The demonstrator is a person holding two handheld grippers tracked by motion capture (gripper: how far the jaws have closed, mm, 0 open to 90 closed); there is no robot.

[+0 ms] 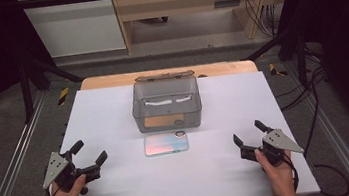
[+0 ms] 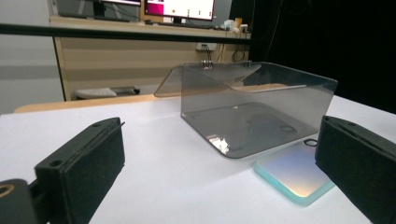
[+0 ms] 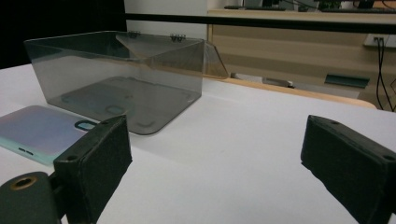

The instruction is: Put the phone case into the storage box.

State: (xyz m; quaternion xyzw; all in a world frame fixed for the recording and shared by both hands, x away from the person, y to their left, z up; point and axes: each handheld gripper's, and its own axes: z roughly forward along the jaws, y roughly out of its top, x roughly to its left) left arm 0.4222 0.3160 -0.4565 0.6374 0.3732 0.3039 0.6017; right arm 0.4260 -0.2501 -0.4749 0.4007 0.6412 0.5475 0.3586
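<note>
A smoky clear plastic box [image 1: 166,104] with its lid hinged open at the back stands mid-table, also seen as the box [image 2: 252,105] and the box [image 3: 116,74]. Just in front of it lies a phone [image 1: 166,143] face down, with an iridescent pale back; the phone [image 2: 299,172] and the phone [image 3: 42,130] show in the gripper views. My left gripper [image 1: 88,154] rests open at the front left, a hand holding it. My right gripper [image 1: 248,133] rests open at the front right. Both sets of jaws hold nothing.
The white tabletop [image 1: 113,110] ends at a wooden strip [image 1: 110,80] behind the box. Metal frame rails [image 1: 14,163] run along both sides. Cables [image 1: 314,106] hang off the right edge. A desk with monitors [image 2: 180,8] stands beyond the table.
</note>
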